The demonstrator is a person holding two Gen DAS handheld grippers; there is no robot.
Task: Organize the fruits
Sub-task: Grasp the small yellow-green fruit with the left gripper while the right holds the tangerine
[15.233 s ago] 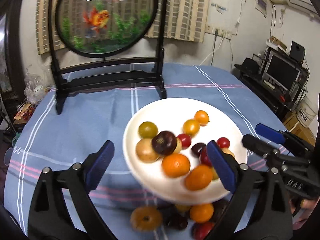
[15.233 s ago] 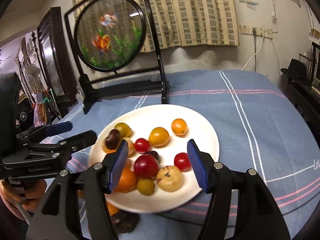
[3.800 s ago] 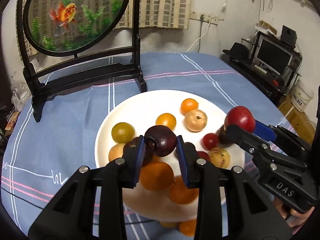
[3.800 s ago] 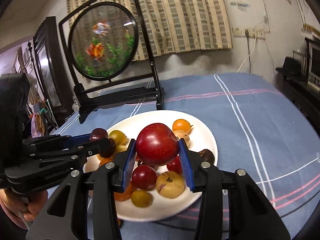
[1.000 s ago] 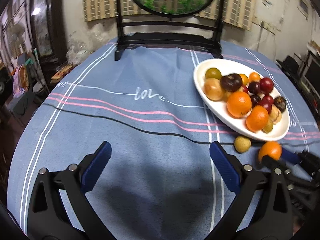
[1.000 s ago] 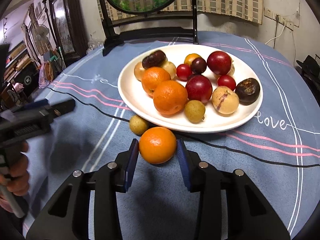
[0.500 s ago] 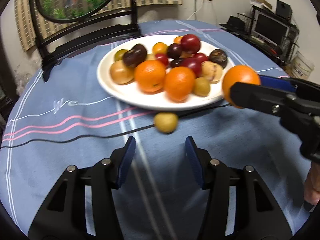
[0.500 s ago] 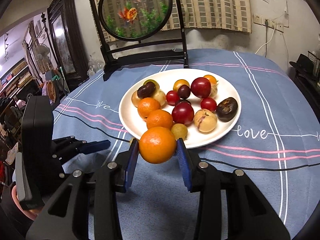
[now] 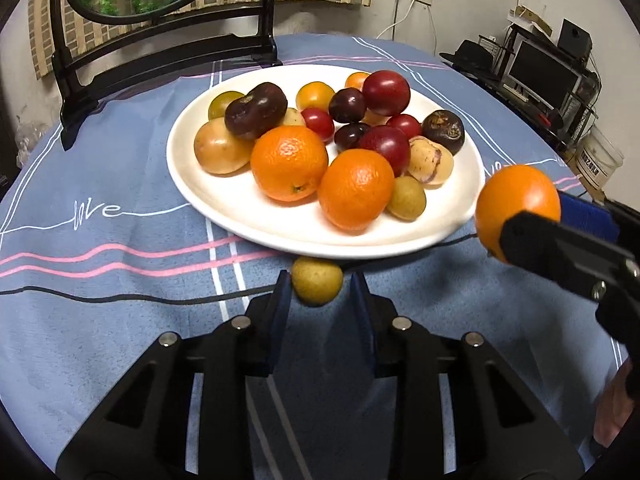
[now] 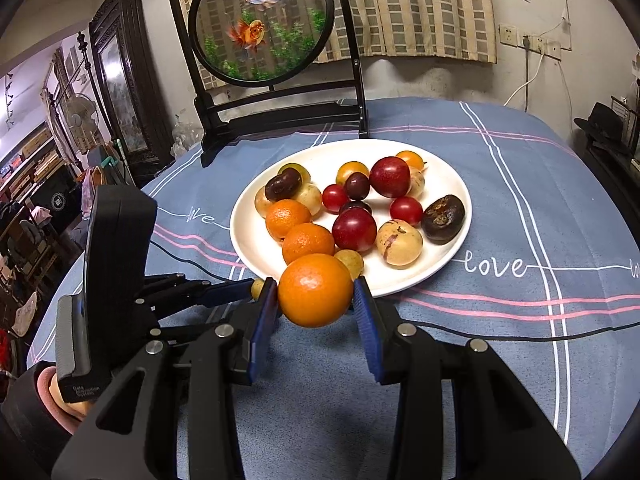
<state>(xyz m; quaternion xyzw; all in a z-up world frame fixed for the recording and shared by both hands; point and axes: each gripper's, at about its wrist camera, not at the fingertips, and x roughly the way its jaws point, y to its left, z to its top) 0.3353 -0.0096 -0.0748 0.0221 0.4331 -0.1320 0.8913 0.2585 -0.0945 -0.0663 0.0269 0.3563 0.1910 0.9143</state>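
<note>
Right wrist view: blue striped tablecloth [image 10: 520, 184] reads "love" in white script beside the round white ceramic plate [image 10: 454, 184]; black housing on the left gripper [image 10: 240, 290] carries small white lettering, too blurred to read. Right gripper [image 10: 316, 296] held level above the cloth, jaws clamped on a big round orange [image 10: 316, 290] just short of the plate's near rim. Left wrist view: left gripper low over the cloth, jaws closed around a small yellow-green round fruit [image 9: 317, 286] lying just beside the plate rim; contact unclear. Plate holds mixed fruits.
</note>
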